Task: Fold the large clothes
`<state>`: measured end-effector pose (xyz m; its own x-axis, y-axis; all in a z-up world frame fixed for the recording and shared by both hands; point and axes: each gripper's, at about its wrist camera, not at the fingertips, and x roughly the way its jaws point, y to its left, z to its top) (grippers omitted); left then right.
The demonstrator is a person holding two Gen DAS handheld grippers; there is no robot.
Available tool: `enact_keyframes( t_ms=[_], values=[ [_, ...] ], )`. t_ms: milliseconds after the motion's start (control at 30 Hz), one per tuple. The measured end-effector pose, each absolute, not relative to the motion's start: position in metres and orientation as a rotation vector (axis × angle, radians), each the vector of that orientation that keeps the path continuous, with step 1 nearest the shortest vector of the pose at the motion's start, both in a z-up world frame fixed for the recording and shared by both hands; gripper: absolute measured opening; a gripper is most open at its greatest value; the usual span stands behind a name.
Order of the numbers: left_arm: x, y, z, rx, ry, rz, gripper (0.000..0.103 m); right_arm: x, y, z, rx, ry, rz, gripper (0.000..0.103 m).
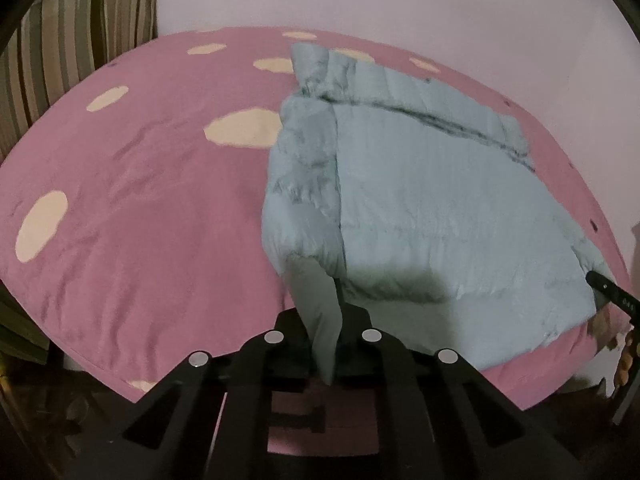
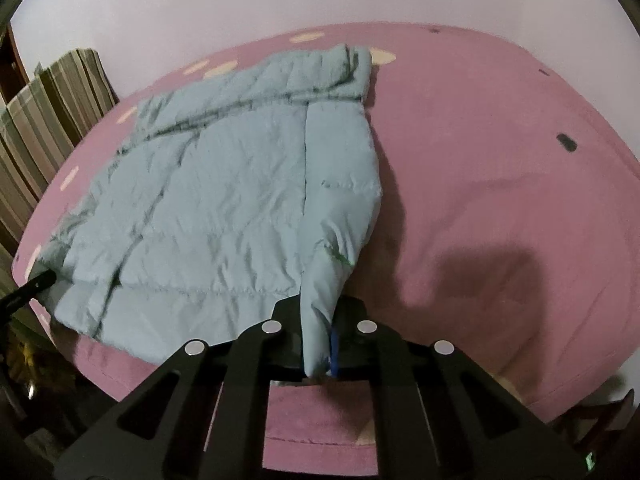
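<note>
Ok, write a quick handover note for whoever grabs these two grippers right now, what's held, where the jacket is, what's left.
Left tongs: shut on the near left hem corner of the light blue puffer jacket.
Right tongs: shut on the near right hem corner of the same jacket.
Jacket lies spread on the pink bed cover, collar at the far side, both side edges turned inward.
Done: sides folded in, near corners gripped.
Left: probably carry the hem toward the collar, then release and smooth.
</note>
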<state>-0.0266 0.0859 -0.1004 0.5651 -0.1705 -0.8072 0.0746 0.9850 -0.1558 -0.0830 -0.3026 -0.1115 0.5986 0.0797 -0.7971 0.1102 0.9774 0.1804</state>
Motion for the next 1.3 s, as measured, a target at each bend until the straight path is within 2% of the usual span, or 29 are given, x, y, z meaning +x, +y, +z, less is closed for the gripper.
enact_keyframes(
  t_ms=[233,400,533,733,933,1067,1167,1300],
  values=[
    [0.005,0.089,-0.058,-0.142,0.877,-0.144,0.007,-0.056,-0.304,-0.075,0.242,0.838,0.004,0.006],
    [0.062,0.082,-0.040,-0.112,0.836,-0.121,0.007,-0.005,-0.310,-0.064,0.271,0.812,0.007,0.006],
    [0.115,0.080,-0.053,-0.106,0.865,-0.085,0.007,0.042,-0.315,-0.072,0.292,0.829,-0.019,0.006],
    [0.178,0.076,-0.101,-0.072,0.963,-0.045,0.007,0.098,-0.323,-0.110,0.315,0.924,-0.049,0.006],
    [0.195,0.069,-0.128,-0.032,0.998,-0.043,0.007,0.121,-0.318,-0.144,0.296,0.989,-0.060,0.006],
    [0.196,0.070,-0.123,-0.033,0.985,-0.051,0.008,0.126,-0.317,-0.145,0.287,0.993,-0.063,0.006],
    [0.193,0.074,-0.114,-0.048,0.964,-0.062,0.011,0.123,-0.318,-0.139,0.285,0.981,-0.065,0.010],
    [0.184,0.079,-0.095,-0.079,0.923,-0.073,0.028,0.116,-0.323,-0.125,0.296,0.947,-0.064,0.019]
  ],
)
